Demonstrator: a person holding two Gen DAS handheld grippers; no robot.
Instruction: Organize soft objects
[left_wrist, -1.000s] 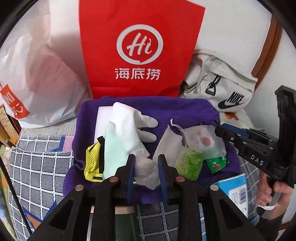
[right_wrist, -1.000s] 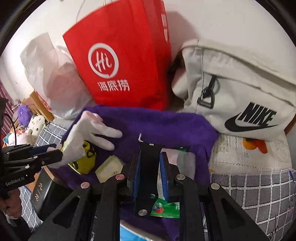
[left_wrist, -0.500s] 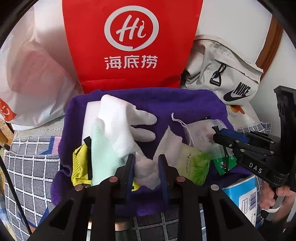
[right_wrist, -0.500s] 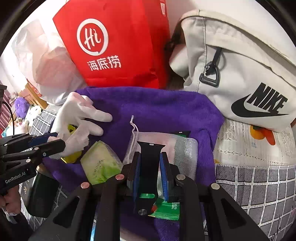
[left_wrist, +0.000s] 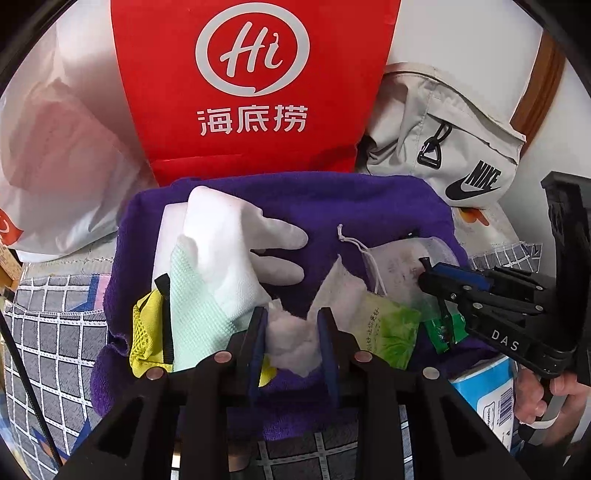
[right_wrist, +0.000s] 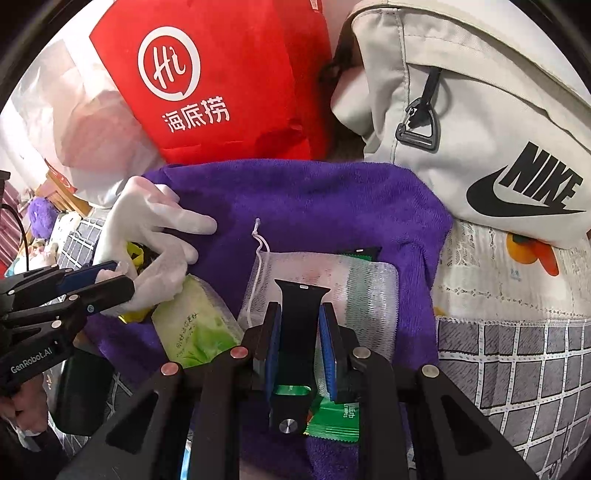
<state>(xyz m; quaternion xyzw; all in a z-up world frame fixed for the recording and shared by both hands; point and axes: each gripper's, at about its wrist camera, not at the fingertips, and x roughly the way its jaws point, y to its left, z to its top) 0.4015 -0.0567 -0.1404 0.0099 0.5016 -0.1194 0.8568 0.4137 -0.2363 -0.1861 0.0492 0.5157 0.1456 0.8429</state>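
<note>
**A:** What does the left gripper (left_wrist: 292, 334) have hold of?

**B:** A wad of white cotton (left_wrist: 291, 341), pinched between its two blue-lined jaws at the near edge of the purple towel (left_wrist: 369, 199). The jaws are partly closed, pressing the wad from both sides.

**A:** And the right gripper (right_wrist: 300, 343)?

**B:** Closed on a black watch strap (right_wrist: 300, 306), which stands upright between the jaws above a white mesh drawstring pouch (right_wrist: 354, 277) lying on the towel. A green sachet (right_wrist: 334, 421) lies under the gripper at the towel's near edge.

**A:** What else sits on the towel?

**B:** A white glove (left_wrist: 236, 240) lies at the towel's left part, fingers pointing towards its middle, over a pale green cloth (left_wrist: 207, 314) and a yellow mesh item (left_wrist: 147, 332). A green wet-wipe pack (left_wrist: 388, 332) lies between the glove and the pouch, near the towel's front edge.

**A:** And behind the towel?

**B:** A red paper bag (left_wrist: 251, 85) with a white "Hi" logo stands against the towel's far edge. A beige Nike bag (right_wrist: 480, 122) rests at its far right corner, a white plastic bag (left_wrist: 62, 155) at its far left.
</note>
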